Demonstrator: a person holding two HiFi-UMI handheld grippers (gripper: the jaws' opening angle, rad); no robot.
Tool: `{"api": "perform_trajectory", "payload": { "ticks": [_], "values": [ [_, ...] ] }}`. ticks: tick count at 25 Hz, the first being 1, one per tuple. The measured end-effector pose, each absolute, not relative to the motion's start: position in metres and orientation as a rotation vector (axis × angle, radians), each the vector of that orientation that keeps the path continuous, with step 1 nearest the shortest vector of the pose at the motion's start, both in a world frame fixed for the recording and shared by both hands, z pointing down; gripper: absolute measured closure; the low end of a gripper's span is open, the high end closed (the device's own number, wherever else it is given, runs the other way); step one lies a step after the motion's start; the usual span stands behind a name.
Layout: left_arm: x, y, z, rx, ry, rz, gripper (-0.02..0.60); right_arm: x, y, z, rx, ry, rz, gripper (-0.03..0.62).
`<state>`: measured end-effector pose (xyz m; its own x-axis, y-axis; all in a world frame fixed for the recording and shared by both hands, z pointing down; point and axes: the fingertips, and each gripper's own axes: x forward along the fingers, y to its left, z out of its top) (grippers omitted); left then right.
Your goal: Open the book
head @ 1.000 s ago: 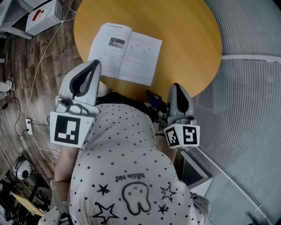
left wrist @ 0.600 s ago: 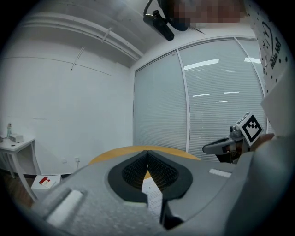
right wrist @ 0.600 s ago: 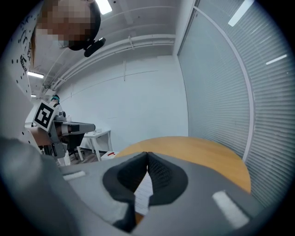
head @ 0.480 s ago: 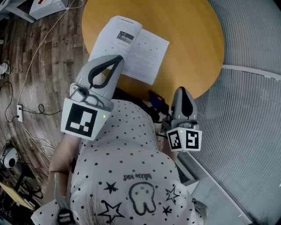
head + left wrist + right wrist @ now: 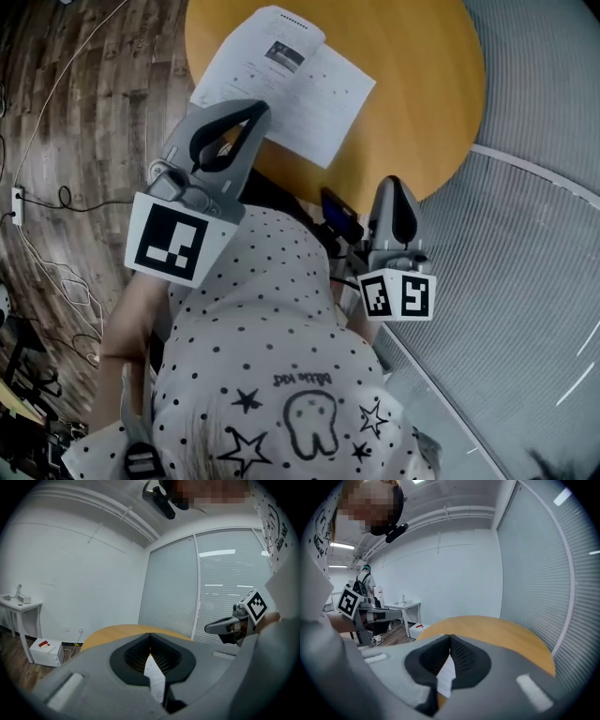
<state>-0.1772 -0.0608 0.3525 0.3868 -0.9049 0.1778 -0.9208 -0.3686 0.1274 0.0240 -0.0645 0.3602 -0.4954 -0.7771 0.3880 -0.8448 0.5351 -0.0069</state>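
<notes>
1. Book [image 5: 286, 89] lies already spread open, pages up, on the far-left part of the round wooden table [image 5: 422, 103]. Its left page carries a small dark picture and its right page only print.
2. By its look it is thin, light and soft-covered. I judge that the pages will bend easily, crease or tear under a hard pinch, and that the whole thing may slide on the smooth tabletop. A free outer edge of a page or cover is the place to take hold, not the spine, with the other tong pressing the opposite side flat.
3. The left gripper [image 5: 255, 111] is clenched tip to tip with nothing between its jaws. From the head view its tip stands over the near-left corner of the book. In its own view a strip of page [image 5: 154, 677] shows through the gap under the tips, lower and farther off, so it seems not to be touching.
4. The right gripper [image 5: 397, 183] is likewise clenched and empty. It hangs by the near edge of the table, to the right of the book and well apart from it.
5. Judged from how it lies, the opening looks done.
</notes>
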Motion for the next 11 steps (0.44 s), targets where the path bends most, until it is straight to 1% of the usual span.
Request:
{"api": "perform_trajectory", "payload": {
  "ticks": [5, 11],
  "values": [
    [-0.187, -0.069, 0.377, 2.376, -1.647, 0.090, 0.571, 0.020, -0.066, 0.380, 1.234, -2.383, 0.289, 0.589],
    [-0.216, -0.119, 0.401, 2.234, -1.600, 0.101, 0.571, 0.004, -0.109, 0.392, 1.066, -2.203, 0.381, 0.589]
  ]
}}
